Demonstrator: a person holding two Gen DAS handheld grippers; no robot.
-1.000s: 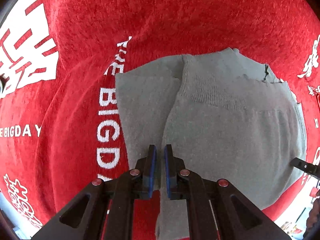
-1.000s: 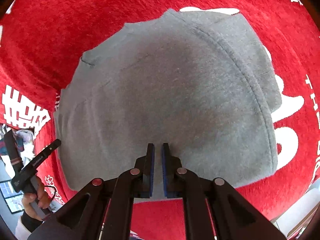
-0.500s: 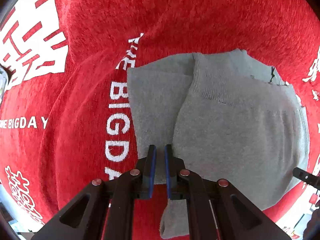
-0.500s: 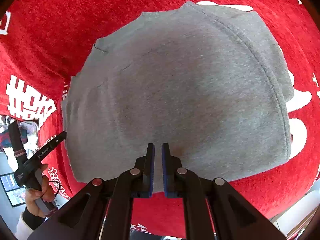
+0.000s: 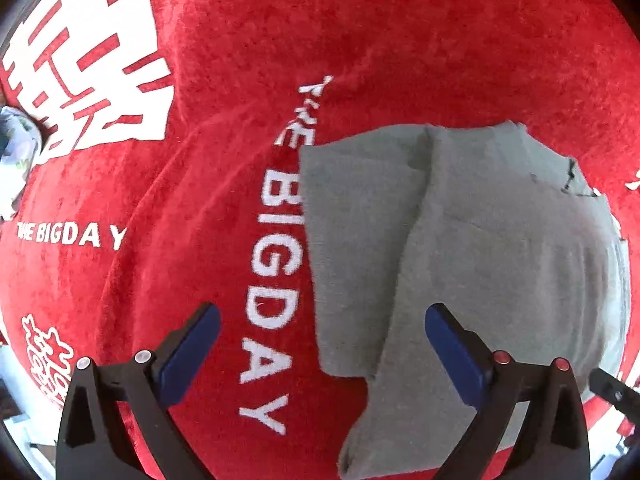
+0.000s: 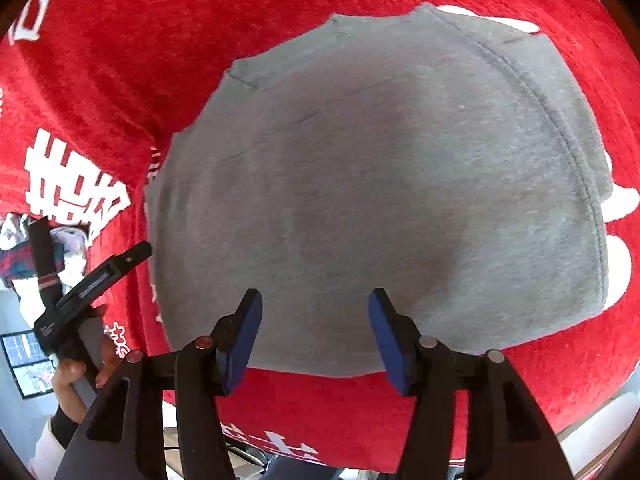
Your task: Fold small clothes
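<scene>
A grey knit garment (image 5: 480,256) lies folded on a red cloth with white lettering (image 5: 160,200). One grey layer overlaps another, and a narrow end reaches toward the near edge. My left gripper (image 5: 320,332) is open and empty above the garment's left edge. In the right wrist view the same garment (image 6: 380,184) fills the middle as a smooth grey panel. My right gripper (image 6: 314,320) is open and empty above its near edge. The left gripper's tool (image 6: 96,280) shows at the left there, held by a hand.
The red cloth (image 6: 100,60) covers the whole surface. A patterned bundle of fabric (image 5: 16,152) lies at the far left edge. The surface's near edge and the floor (image 6: 600,424) show at the bottom right.
Both grippers have opened from shut. Both have drawn back a little from the garment, which now lies flat and released.
</scene>
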